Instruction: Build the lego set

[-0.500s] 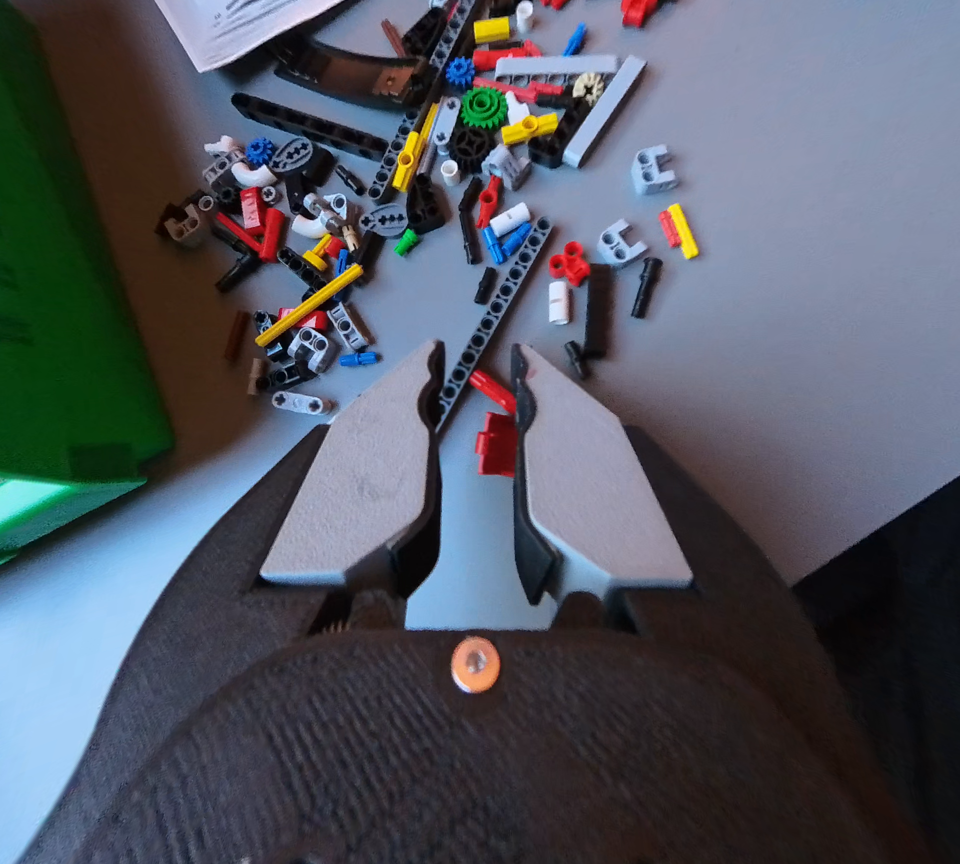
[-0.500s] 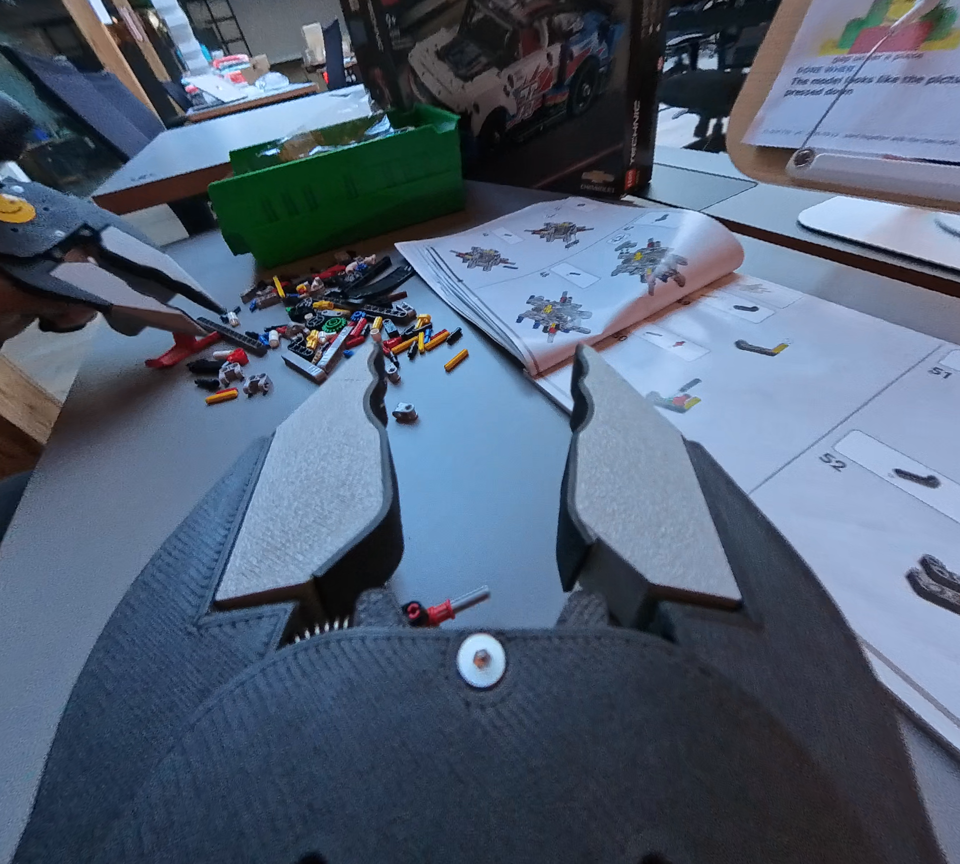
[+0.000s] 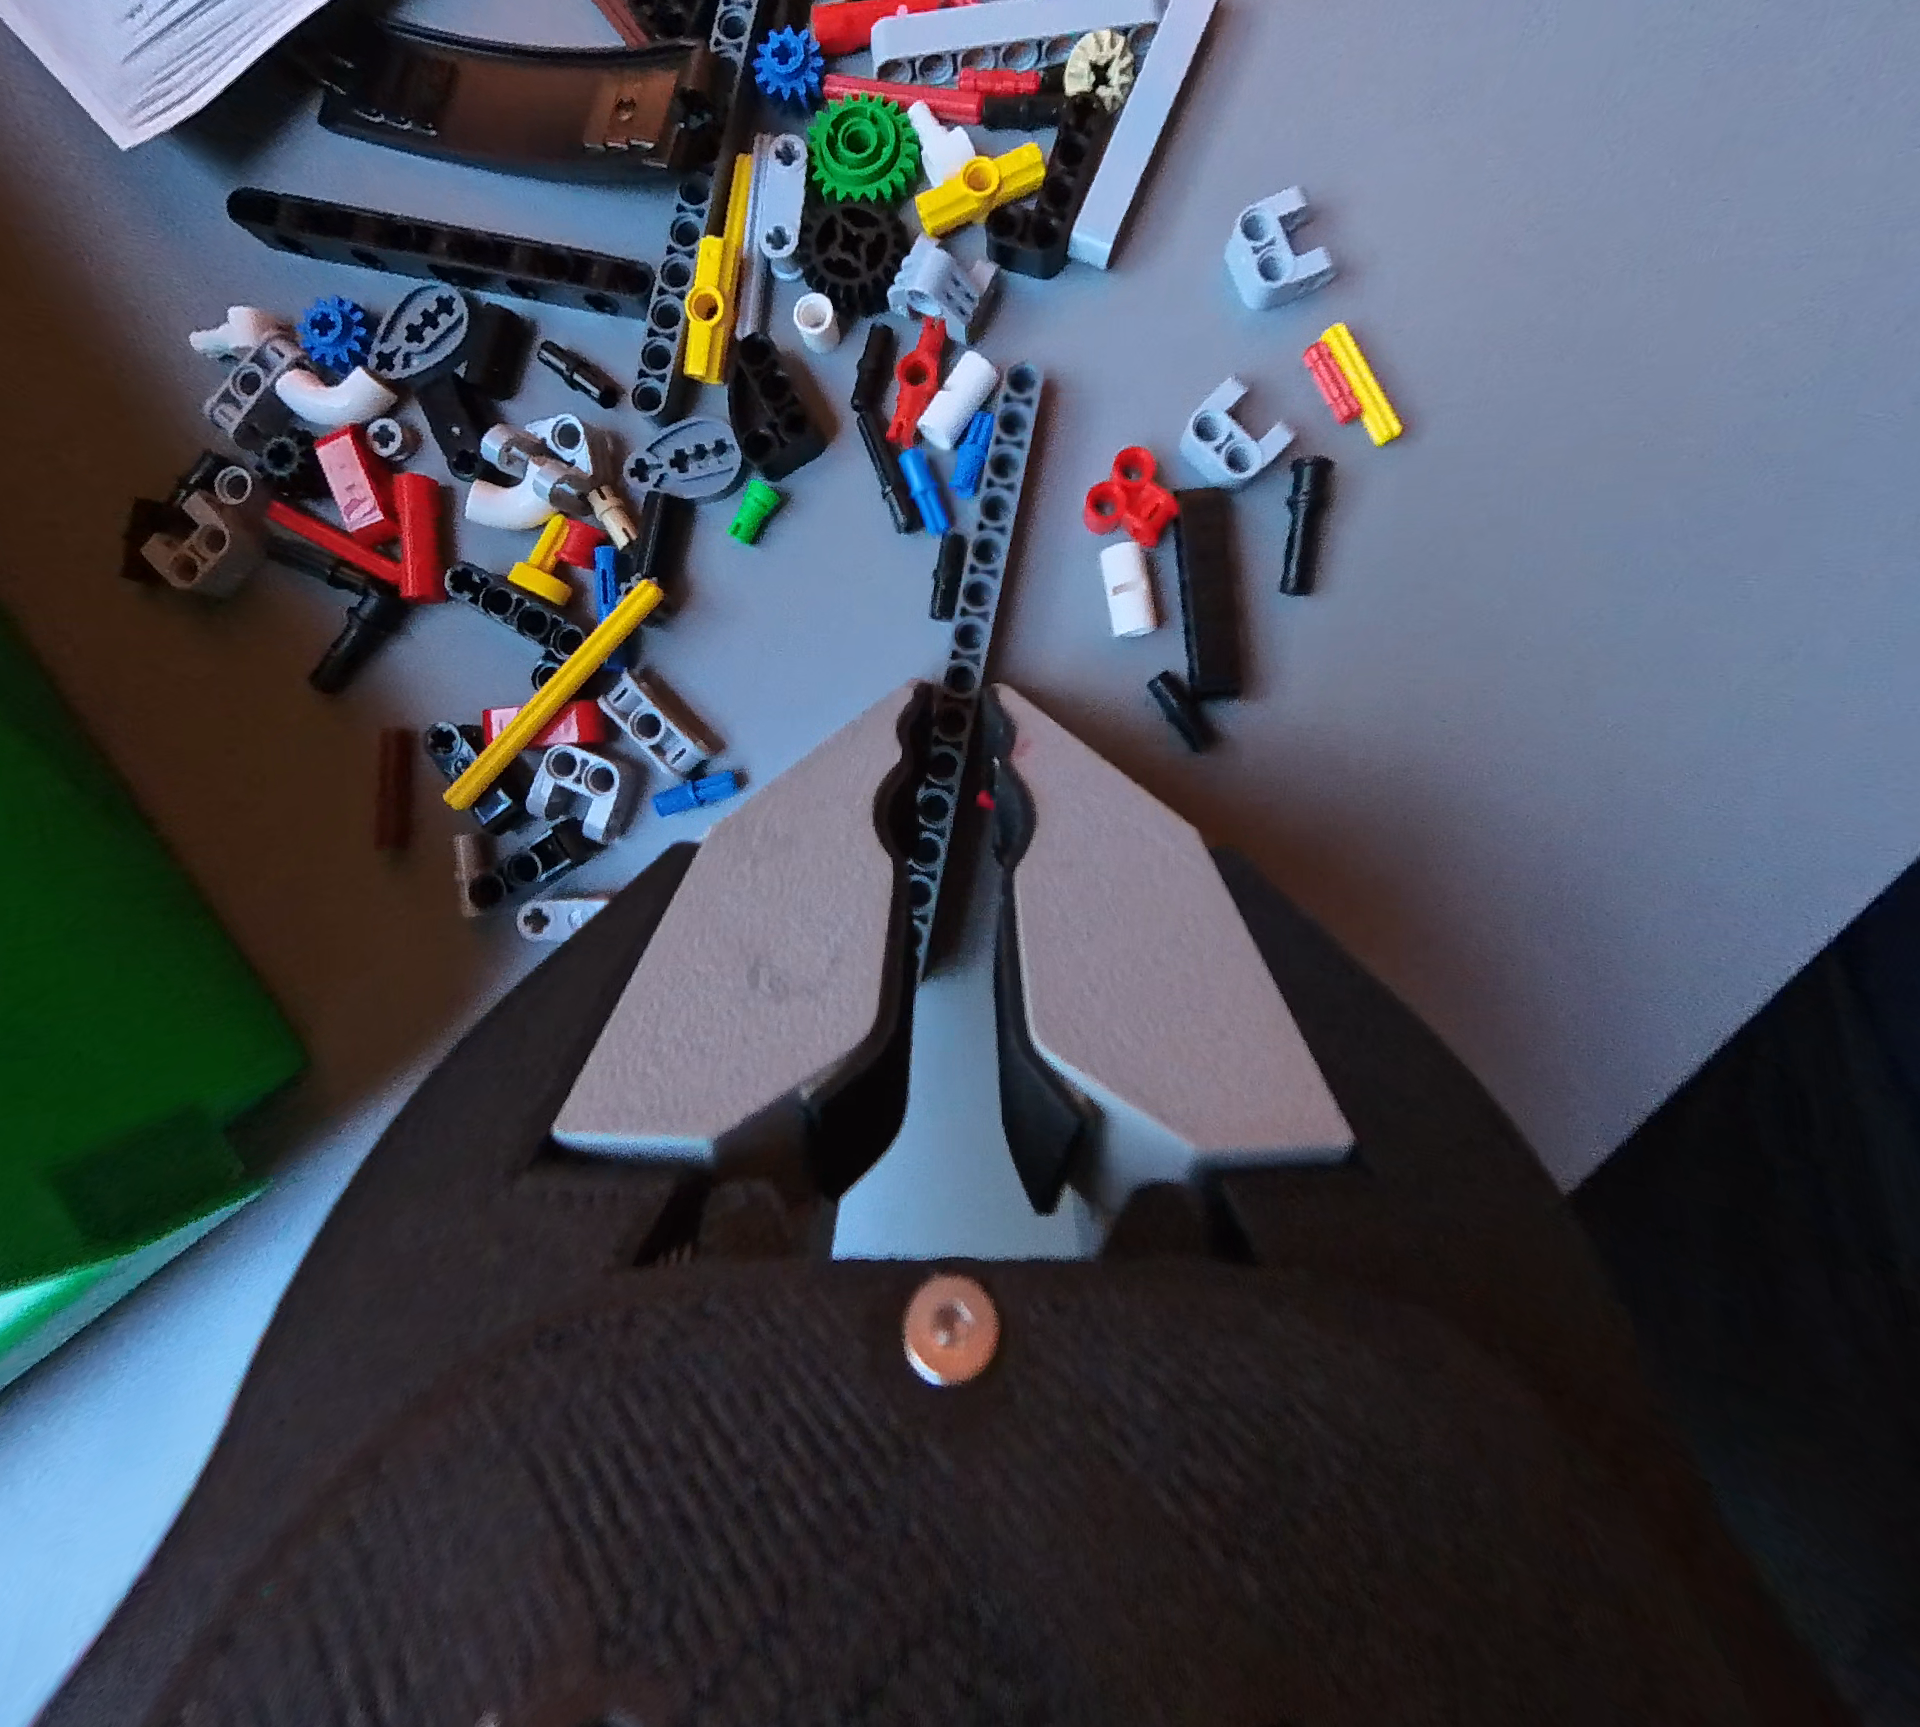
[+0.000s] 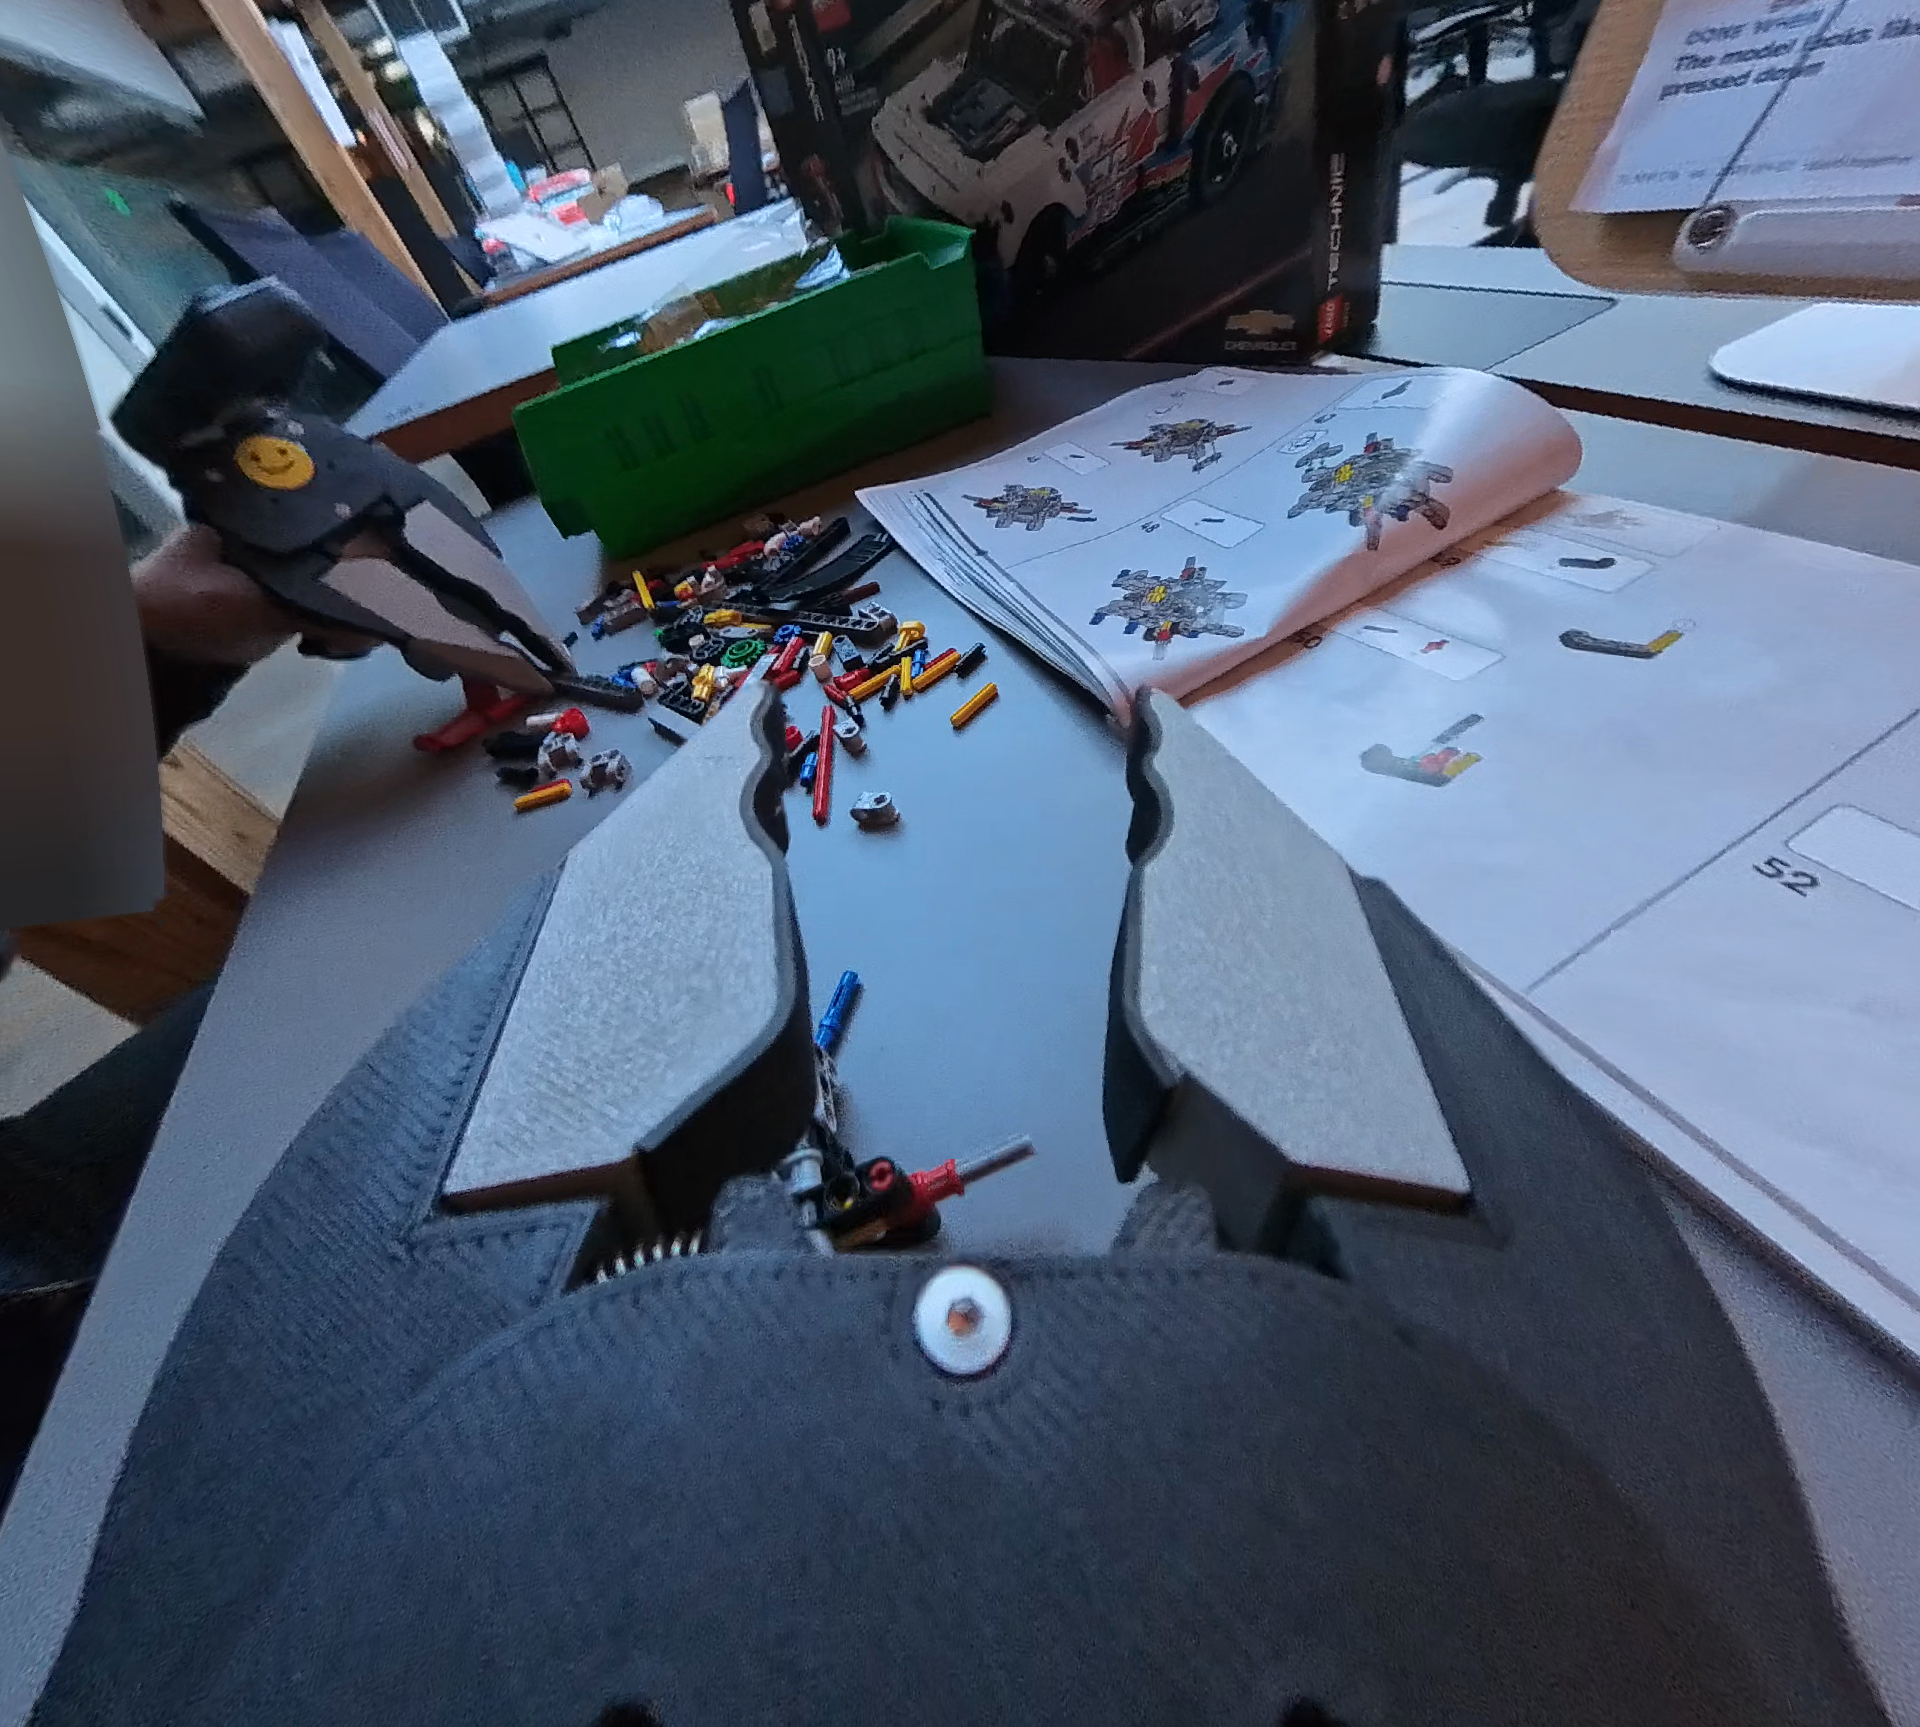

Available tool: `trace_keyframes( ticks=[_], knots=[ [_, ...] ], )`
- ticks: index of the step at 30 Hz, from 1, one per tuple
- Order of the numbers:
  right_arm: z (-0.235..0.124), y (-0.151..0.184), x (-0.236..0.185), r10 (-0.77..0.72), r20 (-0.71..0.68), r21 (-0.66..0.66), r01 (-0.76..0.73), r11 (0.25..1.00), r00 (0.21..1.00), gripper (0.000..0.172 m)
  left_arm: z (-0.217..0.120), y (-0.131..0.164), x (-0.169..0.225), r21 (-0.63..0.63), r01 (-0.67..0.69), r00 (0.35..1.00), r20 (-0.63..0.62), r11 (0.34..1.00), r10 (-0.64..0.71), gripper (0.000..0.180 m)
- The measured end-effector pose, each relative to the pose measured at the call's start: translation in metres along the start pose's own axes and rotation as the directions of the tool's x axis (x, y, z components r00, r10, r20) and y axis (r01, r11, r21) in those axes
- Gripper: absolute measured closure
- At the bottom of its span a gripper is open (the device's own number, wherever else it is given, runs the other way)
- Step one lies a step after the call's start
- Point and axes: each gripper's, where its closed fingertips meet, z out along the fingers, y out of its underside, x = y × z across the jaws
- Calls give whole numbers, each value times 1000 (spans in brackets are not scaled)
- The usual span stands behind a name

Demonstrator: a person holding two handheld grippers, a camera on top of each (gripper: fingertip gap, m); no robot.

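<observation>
Left tool [image 3: 961, 742] clenched on a long dark grey holed beam [image 3: 987, 555] at the edge of the parts pile.
The beam's far end rests on the bench [image 3: 1558, 223]; right tool [image 4: 951, 763] hangs released above bare bench beside the instruction booklet [image 4: 1299, 534].

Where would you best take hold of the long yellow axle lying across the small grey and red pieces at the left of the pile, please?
Probably the yellow axle is best gripped near its upper end, which sticks out past the red wedge and grey connectors under its lower half. Come from above, fingers either side of its thin width, across its diagonal.
</observation>
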Motion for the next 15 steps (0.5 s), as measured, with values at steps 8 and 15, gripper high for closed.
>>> trace_keyframes(
  ticks=[8, 15],
  knots=[
    [-8, -9, 1, 16, 20, 51, -17, 999, 1000, 92, -34, -30, 15, 146, 65, 993, 86, 987, -78, 165],
    [-5, -14, -20, -58, 76, 42, 55, 998, 995, 55, -61, -17, 79, 299, 128, 982, 92, 946, -162, 165]
  ],
)
